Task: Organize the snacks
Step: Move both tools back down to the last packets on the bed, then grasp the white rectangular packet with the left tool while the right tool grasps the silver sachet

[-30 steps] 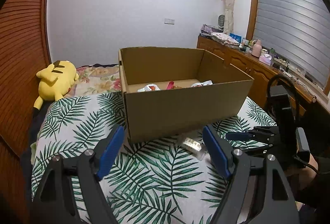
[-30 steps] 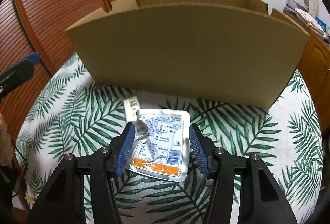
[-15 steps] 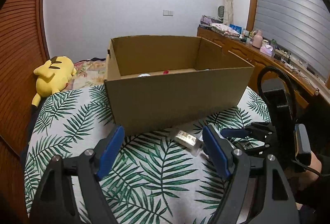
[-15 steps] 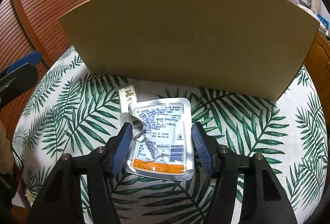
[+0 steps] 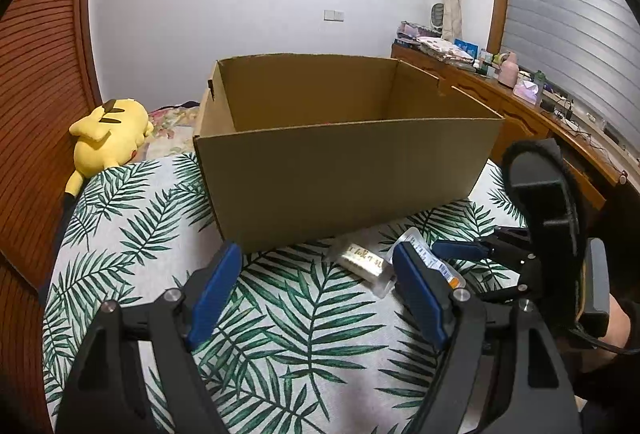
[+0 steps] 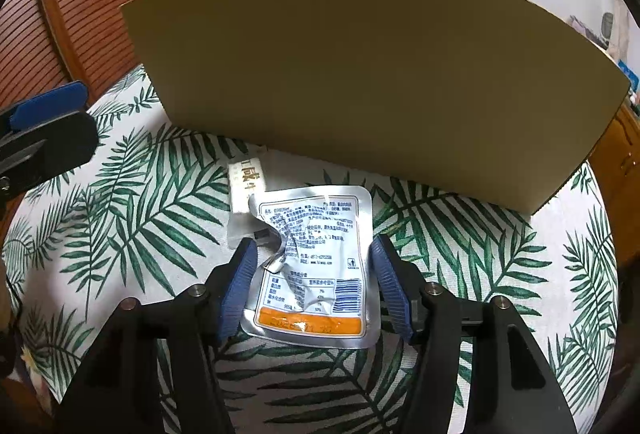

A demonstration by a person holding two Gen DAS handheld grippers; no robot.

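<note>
A table (image 5: 132, 274) draped in a palm-leaf cloth is filling both views, and an open cardboard box (image 5: 344, 190) is standing on it, its plain near wall facing the two grippers. Behind the box, at the left of the left wrist view, a yellow plush toy (image 5: 108, 138) is lying on a flowered bedcover, and a wooden counter (image 5: 520, 114) crowded with small items is running along the right wall. The left gripper (image 5: 316, 294) is hovering over bare cloth just short of the box, its blue fingers standing wide apart and gripping nothing. The right gripper (image 6: 314, 286) is pointing down at a silver foil snack pouch (image 6: 316, 266) that is lying flat on the cloth just in front of the box; its jaws are closing with the pouch between them, the left pad meeting the crumpled edge while the right pad is sitting just clear. A small pale wrapped snack bar (image 6: 248, 190) is lying partly under the pouch's upper left corner, between the pouch and the box wall.
</note>
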